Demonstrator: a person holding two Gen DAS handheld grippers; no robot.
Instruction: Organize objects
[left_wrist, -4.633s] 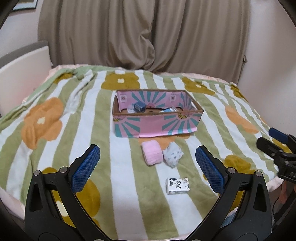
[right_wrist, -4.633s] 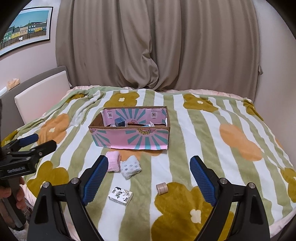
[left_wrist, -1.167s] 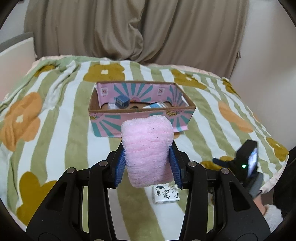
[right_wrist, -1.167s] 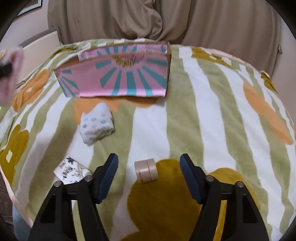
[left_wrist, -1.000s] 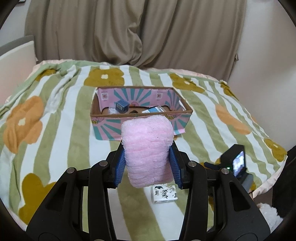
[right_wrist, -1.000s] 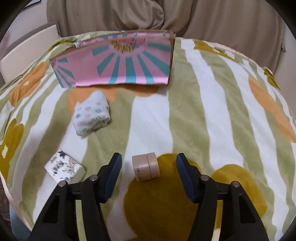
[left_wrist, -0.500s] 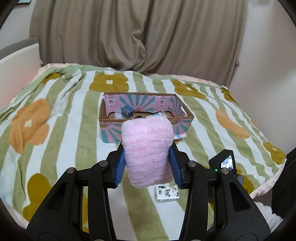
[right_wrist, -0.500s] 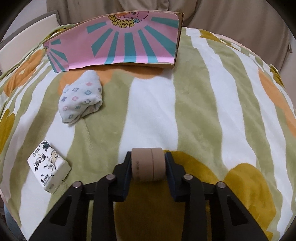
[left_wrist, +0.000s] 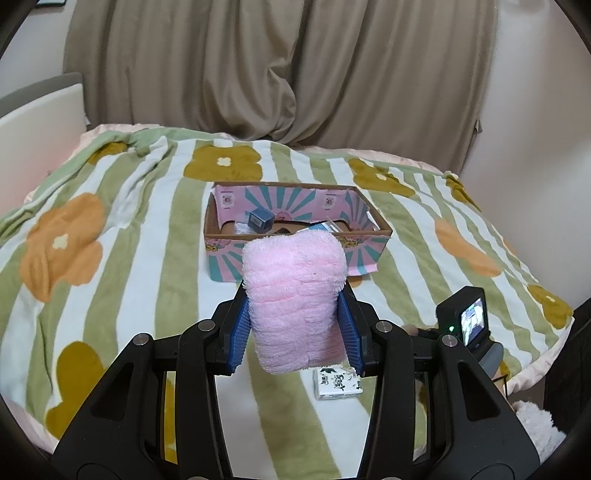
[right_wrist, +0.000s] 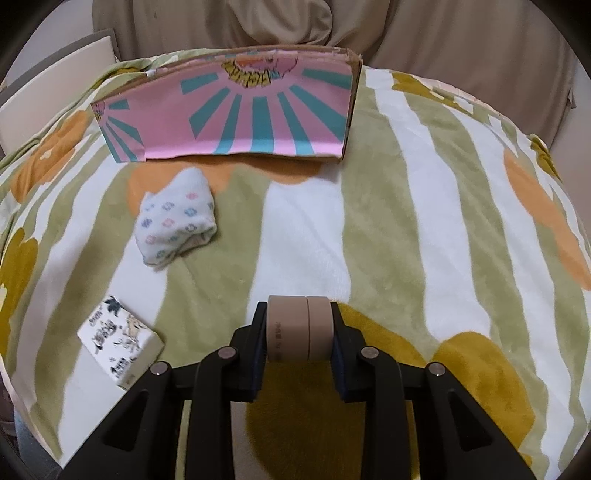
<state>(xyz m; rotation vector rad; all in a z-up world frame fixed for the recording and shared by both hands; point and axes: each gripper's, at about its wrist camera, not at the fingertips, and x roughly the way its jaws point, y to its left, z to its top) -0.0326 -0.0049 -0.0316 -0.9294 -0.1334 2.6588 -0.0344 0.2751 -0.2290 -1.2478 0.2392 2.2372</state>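
Tape roll (right_wrist: 300, 328) is now clamped in your right gripper (right_wrist: 299, 343), which stood apart a second ago; left gripper (left_wrist: 295, 332) still clamps the pink towel (left_wrist: 295, 302). Both go to the box (left_wrist: 295, 236).

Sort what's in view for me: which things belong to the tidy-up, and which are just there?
Part of the job:
- pink towel, clamped in the left tongs
- tan tape rolls, clamped in the right tongs
- patterned sock on the blanket
- printed packet on the blanket
- pink box, already holding some items

Just there:
- striped blanket
- curtain
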